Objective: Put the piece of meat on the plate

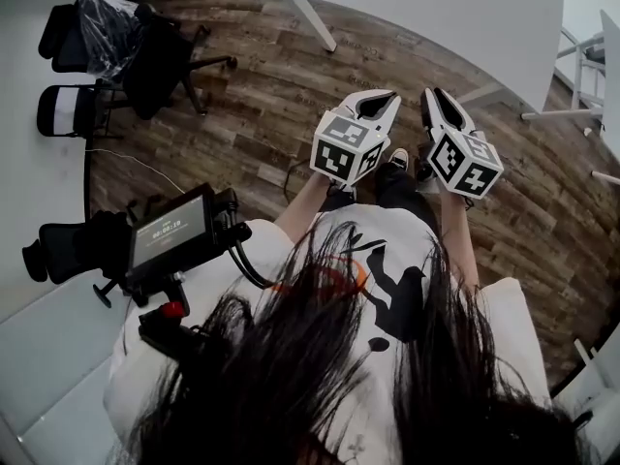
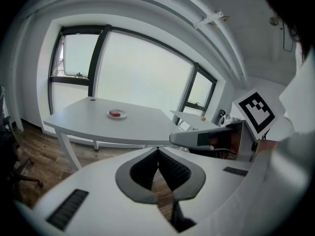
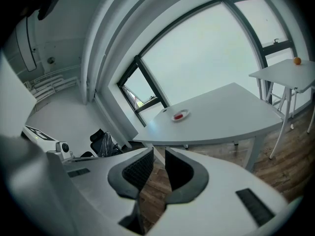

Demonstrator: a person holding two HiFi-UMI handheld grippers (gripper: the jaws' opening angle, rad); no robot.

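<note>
A small white plate (image 2: 122, 115) stands far off on a white table (image 2: 142, 127), with a red piece of meat (image 2: 115, 113) lying on it. The right gripper view shows the same plate (image 3: 185, 113) and meat (image 3: 177, 116) from the other side. In the head view both grippers are held in front of the person's chest over the wooden floor, well short of the table (image 1: 436, 13). My left gripper (image 1: 384, 99) (image 2: 158, 150) is shut with nothing in it. My right gripper (image 1: 435, 96) (image 3: 158, 151) is also shut and empty.
Black office chairs (image 1: 145, 56) stand at the left over the wood floor (image 1: 262, 114). A second small white table (image 3: 290, 73) carries an orange (image 3: 297, 61). A black device with a screen (image 1: 172, 231) hangs by the person's left side. Large windows lie behind the table.
</note>
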